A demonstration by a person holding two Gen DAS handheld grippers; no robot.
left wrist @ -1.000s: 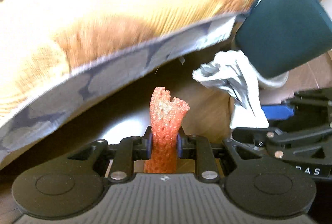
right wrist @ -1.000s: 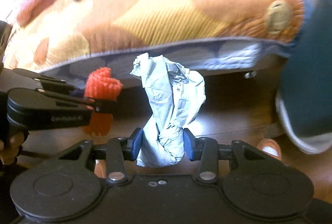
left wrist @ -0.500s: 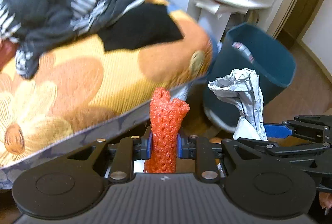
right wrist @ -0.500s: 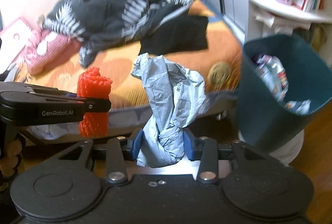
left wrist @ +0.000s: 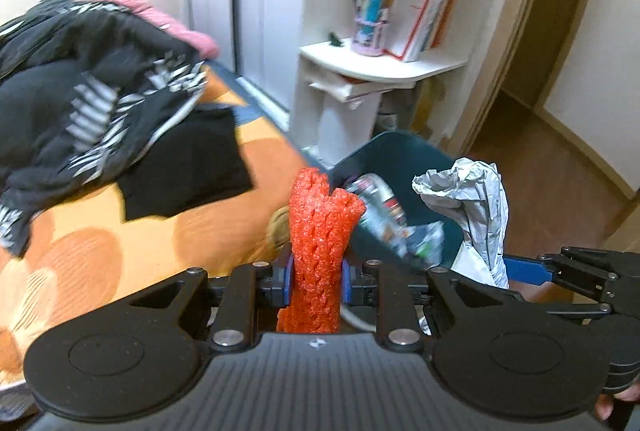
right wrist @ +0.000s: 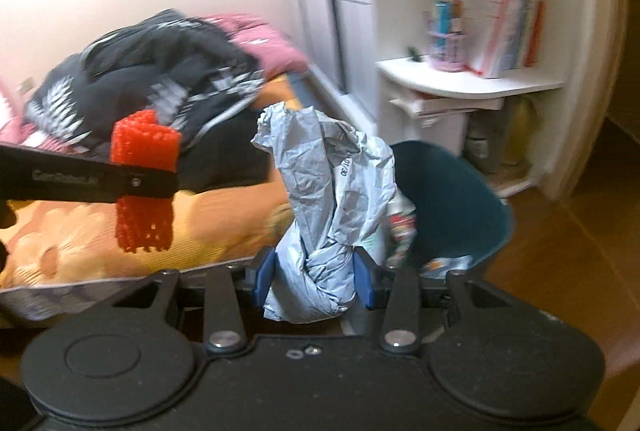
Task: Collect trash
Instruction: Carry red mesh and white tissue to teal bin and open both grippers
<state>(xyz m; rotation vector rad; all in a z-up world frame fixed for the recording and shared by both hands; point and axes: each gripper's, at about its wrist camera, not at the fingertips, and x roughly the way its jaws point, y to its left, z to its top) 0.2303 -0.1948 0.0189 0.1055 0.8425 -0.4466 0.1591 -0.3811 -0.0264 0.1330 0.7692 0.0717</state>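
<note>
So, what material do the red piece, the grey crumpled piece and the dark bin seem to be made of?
Red piece: likely foam netting, matte; open mesh, frayed lower edge.
Grey crumpled piece: probably thin plastic film, such as a mailer bag, slightly glossy; sharp creases, printed digits. Paper is possible.
Dark bin: seemingly hard plastic, smooth teal wall with an even rim.

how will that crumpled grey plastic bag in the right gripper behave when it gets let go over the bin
The crumpled grey plastic bag looks thin and creased, so probably very light and floppy. It bulges above the right gripper, so it may spring open on release. It may drift rather than drop straight into the teal bin.
</note>
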